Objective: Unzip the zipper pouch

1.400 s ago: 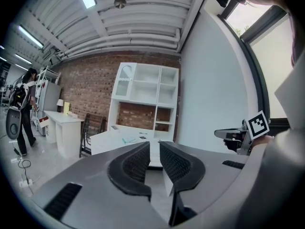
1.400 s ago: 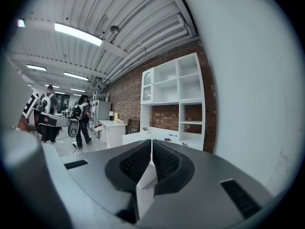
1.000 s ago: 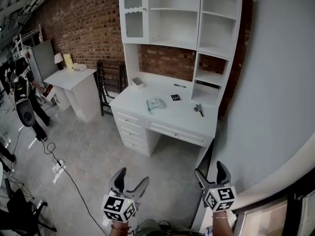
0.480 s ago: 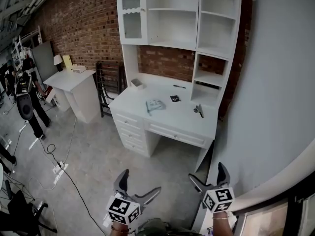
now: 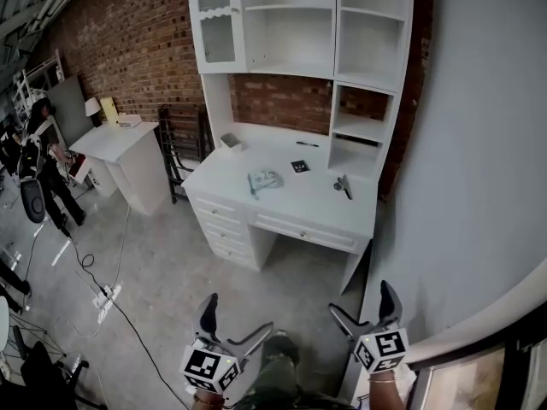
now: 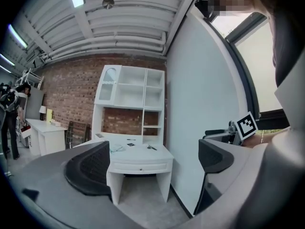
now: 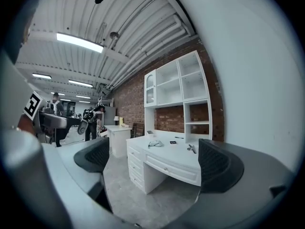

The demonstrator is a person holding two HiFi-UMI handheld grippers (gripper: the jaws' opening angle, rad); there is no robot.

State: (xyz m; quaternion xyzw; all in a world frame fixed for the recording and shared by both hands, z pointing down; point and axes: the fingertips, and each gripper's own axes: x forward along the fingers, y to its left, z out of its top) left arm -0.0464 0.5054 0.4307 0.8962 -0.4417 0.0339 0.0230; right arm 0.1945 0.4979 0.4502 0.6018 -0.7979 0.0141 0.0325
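Head view: your left gripper point(image 5: 238, 314) and right gripper point(image 5: 360, 299) sit at the bottom of the frame, above the floor, well apart from the white counter point(image 5: 308, 203). The zipper pouch point(image 5: 263, 178) lies flat on the counter, just above frame centre, untouched.

Left gripper view: your fingers point(image 6: 90, 168) stand wide apart and have just been opening, with nothing between them. The pouch shows small, left of centre.

Right gripper view: your fingers point(image 7: 217, 163) are likewise spread and have just been opening, empty. The pouch lies on the counter, mid-frame.
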